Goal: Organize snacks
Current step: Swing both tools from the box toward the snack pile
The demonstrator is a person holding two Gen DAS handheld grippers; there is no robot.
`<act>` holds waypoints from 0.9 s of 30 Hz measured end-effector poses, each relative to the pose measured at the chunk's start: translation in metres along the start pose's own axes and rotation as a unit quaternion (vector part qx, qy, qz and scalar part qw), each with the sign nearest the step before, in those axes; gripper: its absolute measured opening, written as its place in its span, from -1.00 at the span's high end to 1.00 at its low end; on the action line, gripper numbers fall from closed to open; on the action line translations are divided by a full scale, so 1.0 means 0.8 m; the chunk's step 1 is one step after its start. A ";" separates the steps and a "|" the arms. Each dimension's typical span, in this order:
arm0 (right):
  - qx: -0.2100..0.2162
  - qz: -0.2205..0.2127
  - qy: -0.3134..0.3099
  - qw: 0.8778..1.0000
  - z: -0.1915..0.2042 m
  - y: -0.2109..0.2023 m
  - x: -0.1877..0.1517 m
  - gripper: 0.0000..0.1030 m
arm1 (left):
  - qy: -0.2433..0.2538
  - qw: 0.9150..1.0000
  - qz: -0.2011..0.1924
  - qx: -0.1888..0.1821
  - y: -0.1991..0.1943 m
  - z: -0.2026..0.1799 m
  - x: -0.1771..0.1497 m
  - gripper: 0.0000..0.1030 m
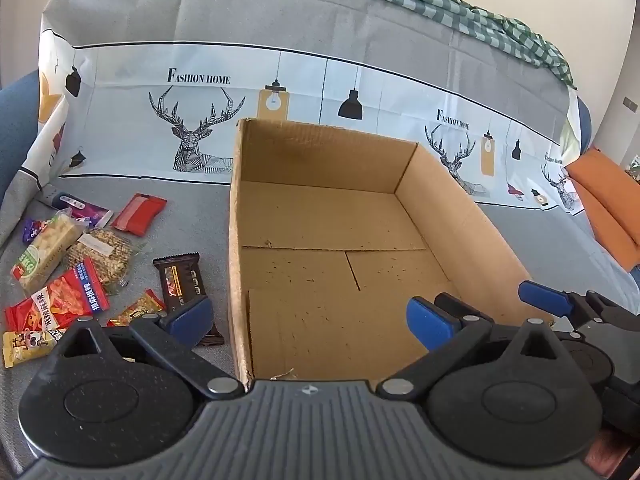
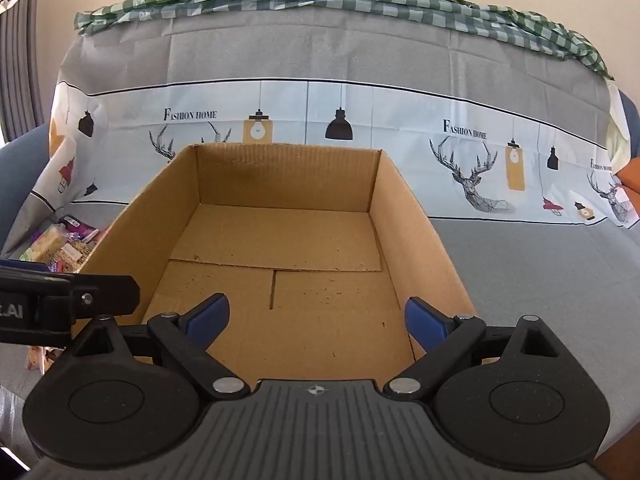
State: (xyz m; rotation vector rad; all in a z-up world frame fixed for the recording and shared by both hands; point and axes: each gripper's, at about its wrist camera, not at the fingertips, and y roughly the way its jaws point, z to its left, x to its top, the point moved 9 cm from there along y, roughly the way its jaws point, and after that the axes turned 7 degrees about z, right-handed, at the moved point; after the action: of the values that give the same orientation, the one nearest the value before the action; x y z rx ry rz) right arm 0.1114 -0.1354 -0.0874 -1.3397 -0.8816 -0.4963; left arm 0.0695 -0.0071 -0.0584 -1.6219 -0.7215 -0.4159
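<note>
Both grippers, left [image 1: 310, 320] and right [image 2: 316, 320], hang spread wide and empty over the bare cardboard box [image 1: 404, 160], snack packets [image 1: 72, 264] heaped left of it: light, crinkly, slippery film, best pinched across a flat middle.

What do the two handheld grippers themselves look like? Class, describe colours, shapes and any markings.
Both match: the left gripper and the right gripper each have black linkage arms with silver rivets, two round black discs, a ribbed grey body bearing a small crosshair mark, and blue fingertips. White letters show on the left gripper's side in the right wrist view. No sleeves or cables are visible.
</note>
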 end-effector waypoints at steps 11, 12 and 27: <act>-0.008 0.001 0.023 1.000 -0.008 0.005 -0.004 -0.14 | 0.019 0.999 0.000 -0.035 0.001 -0.011 0.000 -0.99; -0.008 0.000 0.022 1.000 -0.002 0.006 -0.007 -0.13 | 0.017 0.999 0.002 -0.044 0.001 -0.012 0.000 -0.99; 0.014 0.000 0.047 0.999 -0.006 -0.001 -0.001 -0.18 | 0.036 0.997 -0.005 -0.071 -0.014 -0.022 -0.002 -0.45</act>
State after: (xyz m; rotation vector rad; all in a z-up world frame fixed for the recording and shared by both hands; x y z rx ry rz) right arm 0.1117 -0.1402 -0.0880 -1.2815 -0.8084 -0.5403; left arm 0.0635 -0.0243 -0.0479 -1.7270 -0.6586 -0.5397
